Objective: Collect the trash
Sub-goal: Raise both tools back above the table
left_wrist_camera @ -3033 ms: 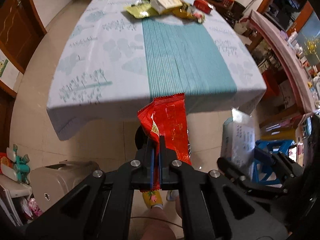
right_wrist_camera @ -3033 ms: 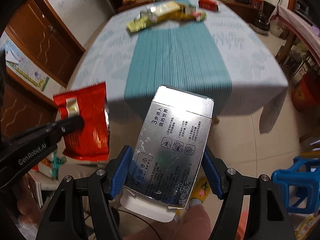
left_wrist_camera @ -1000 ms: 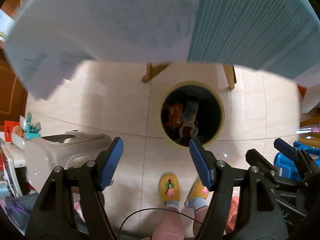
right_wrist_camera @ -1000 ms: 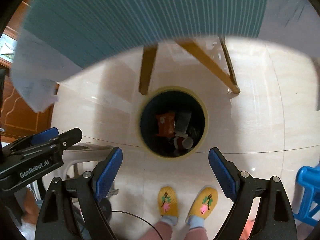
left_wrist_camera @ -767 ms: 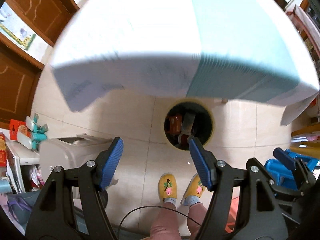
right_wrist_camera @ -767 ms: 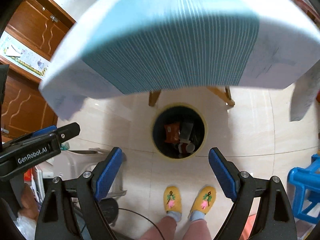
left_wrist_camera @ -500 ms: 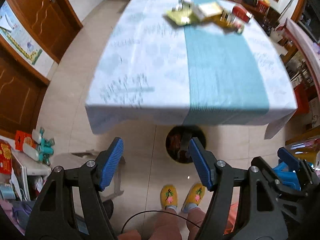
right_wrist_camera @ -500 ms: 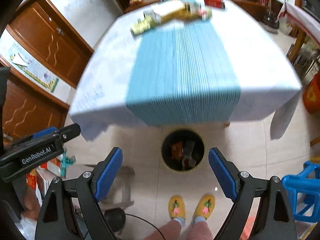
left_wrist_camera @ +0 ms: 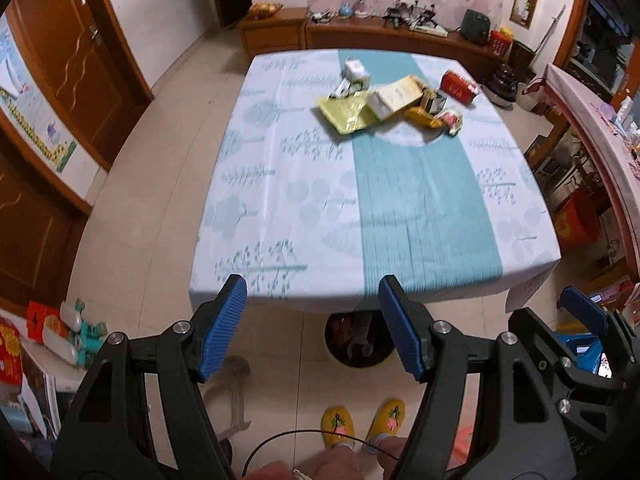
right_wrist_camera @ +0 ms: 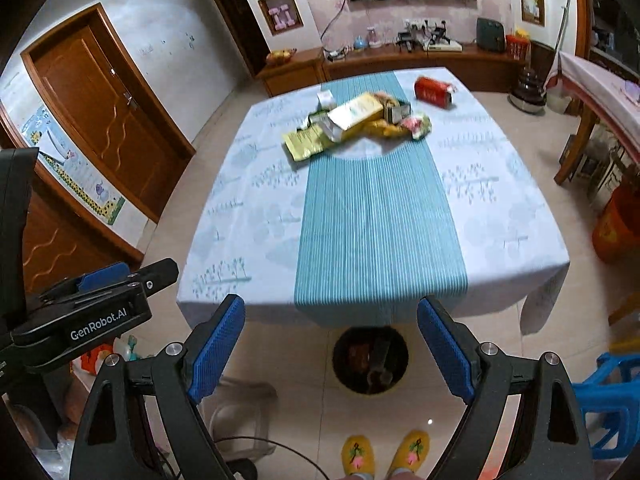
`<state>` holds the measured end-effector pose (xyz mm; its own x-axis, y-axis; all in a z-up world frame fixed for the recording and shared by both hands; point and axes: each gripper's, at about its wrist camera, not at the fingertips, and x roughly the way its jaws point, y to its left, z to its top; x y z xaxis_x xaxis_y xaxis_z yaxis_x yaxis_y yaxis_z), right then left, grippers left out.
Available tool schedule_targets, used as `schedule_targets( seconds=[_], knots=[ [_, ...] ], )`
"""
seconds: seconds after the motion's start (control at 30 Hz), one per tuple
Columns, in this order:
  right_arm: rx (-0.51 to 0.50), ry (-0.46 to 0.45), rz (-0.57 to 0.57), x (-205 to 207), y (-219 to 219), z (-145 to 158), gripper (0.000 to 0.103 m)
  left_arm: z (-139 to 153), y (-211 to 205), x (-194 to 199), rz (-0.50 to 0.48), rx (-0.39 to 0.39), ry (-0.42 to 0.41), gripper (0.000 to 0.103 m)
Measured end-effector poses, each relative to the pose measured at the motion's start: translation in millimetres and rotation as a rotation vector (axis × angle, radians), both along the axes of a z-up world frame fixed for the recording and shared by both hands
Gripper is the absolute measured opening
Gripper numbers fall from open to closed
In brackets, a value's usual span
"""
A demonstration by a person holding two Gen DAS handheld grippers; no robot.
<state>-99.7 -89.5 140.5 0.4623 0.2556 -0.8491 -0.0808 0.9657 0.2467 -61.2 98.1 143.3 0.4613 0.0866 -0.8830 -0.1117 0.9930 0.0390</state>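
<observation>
Standing on the floor tiles at the near table edge, the bin (right_wrist_camera: 370, 362) is a round dark container with a pale rim, partly tucked under the overhanging cloth (right_wrist_camera: 372, 216). Inside it lie a red wrapper (right_wrist_camera: 355, 354) on the left and a grey box (right_wrist_camera: 379, 356) beside it (further contents are too dark to tell).

The remaining trash (left_wrist_camera: 394, 104) lies in a cluster at the far end of the table: a yellow-green packet (left_wrist_camera: 346, 114), a pale carton (left_wrist_camera: 400, 96), a small white box (left_wrist_camera: 355, 71), an orange wrapper (left_wrist_camera: 422, 117) and a red box (left_wrist_camera: 459, 86) set slightly apart to the right.

The left gripper (left_wrist_camera: 312, 324) has its jaws spread wide with nothing between the blue pads (left_wrist_camera: 222, 326). The right gripper (right_wrist_camera: 331, 350) is likewise wide open and empty. Both hover above the near table edge, well apart from the trash cluster, with the bin just below and between the fingers of each. The person's yellow slippers (right_wrist_camera: 386, 454) stand on the floor near the bin.
</observation>
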Motion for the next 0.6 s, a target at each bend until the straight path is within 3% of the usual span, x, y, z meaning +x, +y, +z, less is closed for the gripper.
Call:
schedule_targets(
  seconds=[0.27, 0.6],
  knots=[
    [-0.036, -0.044, -0.034, 46.5, -7.5, 13.1, 0.089, 15.6, -4.6, 42.9, -0.052, -0.011, -0.077, 0.066],
    [-0.022, -0.039, -0.04, 159.4, -53.0, -15.5, 0.089, 0.4, -23.8, 142.6, -0.043, 0.007, -0.071, 0.066]
  ],
)
